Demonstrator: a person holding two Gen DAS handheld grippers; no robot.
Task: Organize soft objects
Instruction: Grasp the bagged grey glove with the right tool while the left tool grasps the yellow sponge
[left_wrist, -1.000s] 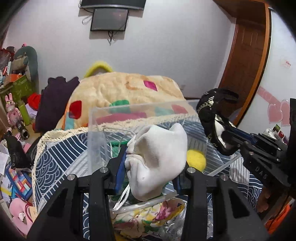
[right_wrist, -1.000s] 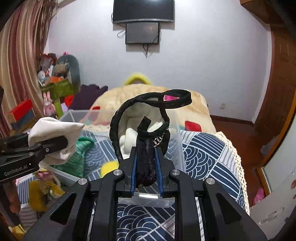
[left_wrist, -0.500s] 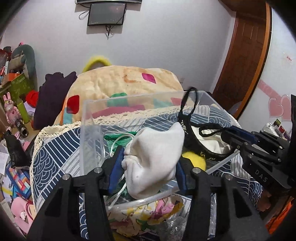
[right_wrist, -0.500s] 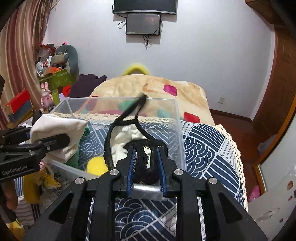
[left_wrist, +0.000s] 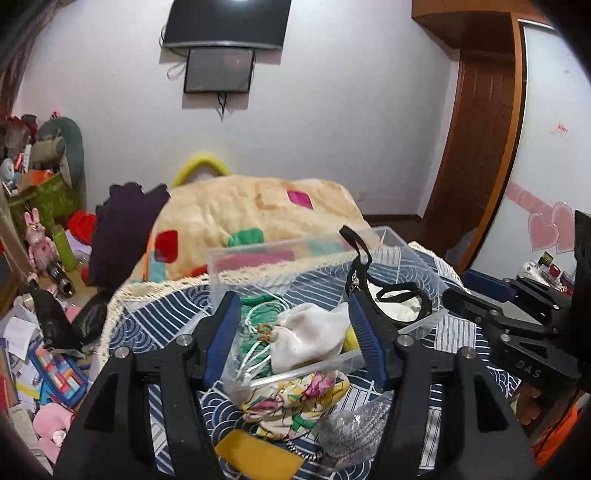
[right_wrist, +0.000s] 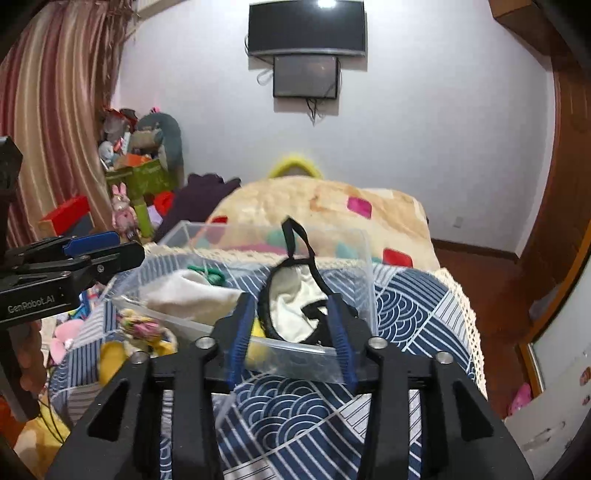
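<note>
Blue-padded jaws of the left gripper are being held wide apart, nothing gripped, above the white cloth lying inside the bin. The right gripper is likewise spread, the black strap resting in the bin near its front rim.

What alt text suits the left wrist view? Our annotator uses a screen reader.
The open left gripper frames a crumpled white cloth lying in a clear plastic bin on a blue wave-patterned bedspread. A black strappy garment lies in the bin too; the right gripper is alongside.
</note>
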